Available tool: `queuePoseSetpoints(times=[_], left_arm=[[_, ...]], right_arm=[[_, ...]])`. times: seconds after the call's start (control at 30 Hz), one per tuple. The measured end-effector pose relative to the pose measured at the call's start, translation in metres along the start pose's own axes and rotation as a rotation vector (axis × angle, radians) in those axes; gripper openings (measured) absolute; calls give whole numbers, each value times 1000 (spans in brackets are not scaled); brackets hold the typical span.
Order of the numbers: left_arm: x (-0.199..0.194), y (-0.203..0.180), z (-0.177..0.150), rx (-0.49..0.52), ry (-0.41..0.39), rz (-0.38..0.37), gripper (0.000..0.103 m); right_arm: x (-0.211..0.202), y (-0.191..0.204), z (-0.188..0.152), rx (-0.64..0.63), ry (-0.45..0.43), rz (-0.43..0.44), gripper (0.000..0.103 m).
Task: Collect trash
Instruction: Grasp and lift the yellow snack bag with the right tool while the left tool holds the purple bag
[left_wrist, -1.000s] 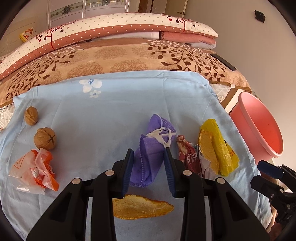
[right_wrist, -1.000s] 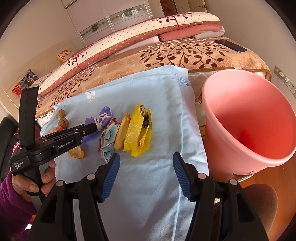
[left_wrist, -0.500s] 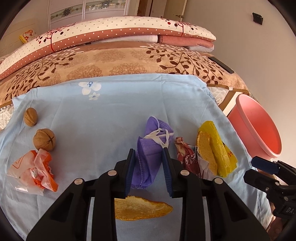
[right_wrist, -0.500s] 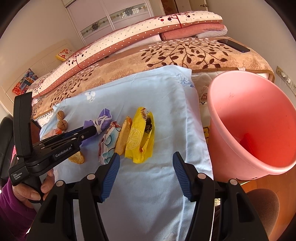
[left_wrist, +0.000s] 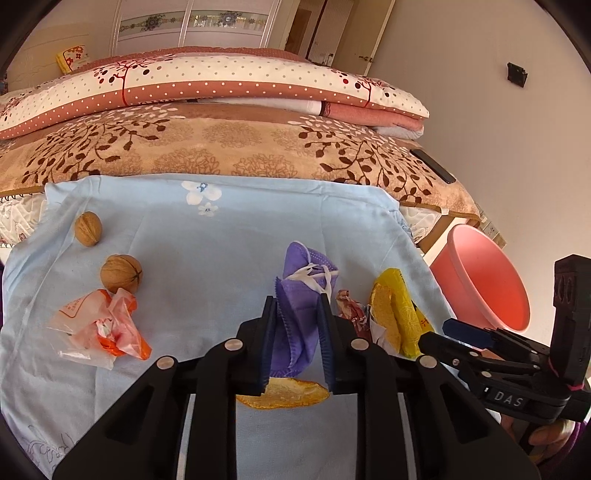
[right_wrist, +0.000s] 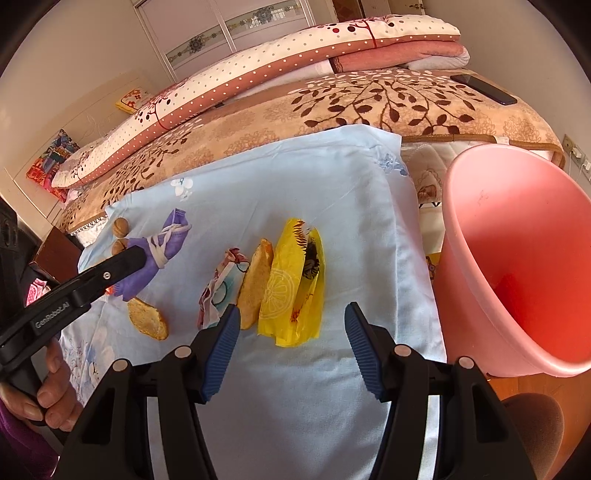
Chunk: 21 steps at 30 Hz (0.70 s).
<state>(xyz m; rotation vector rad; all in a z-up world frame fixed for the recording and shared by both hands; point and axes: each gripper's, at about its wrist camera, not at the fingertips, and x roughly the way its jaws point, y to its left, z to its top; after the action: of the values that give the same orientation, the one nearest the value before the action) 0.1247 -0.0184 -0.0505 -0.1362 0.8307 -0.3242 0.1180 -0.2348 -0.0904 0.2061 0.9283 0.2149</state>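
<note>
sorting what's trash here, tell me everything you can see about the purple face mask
The purple face mask is soft, fabric-like, folded into a crumpled bundle, with white ear loops knotted around its upper part. The left tool has just been closing on it, and its pads now press the lower half from both sides. In the right wrist view it looks raised off the light blue sheet, above an orange peel piece. A crumpled patterned wrapper lies just beside it.
</note>
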Motion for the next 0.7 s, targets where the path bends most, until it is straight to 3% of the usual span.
queuePoseSetpoints(times=[0.2,0.23,0.33,0.43,0.6,0.67,0.7], left_arm=[[-12,0,3,-2,-23,-6,13],[-13,0,3,1,-25,-5,12],[-14,-1,3,12,-23,-6,8],[-18,2,5,4,-33,-12,8],[-15,8,9,9,-10,-8,8],[-10,10,7,13,30,-14,22],[-6,11,6,13,51,-19,36]], right_arm=[[16,3,-1,-8,40,-36,50],[18,3,-2,-11,48,-38,47],[17,3,-4,-21,54,-19,19],[9,5,-5,-31,32,-19,11],[-5,1,-9,-11,16,1,9],[-11,0,-11,-6,8,8,9],[-14,0,-11,-3,3,12,9]])
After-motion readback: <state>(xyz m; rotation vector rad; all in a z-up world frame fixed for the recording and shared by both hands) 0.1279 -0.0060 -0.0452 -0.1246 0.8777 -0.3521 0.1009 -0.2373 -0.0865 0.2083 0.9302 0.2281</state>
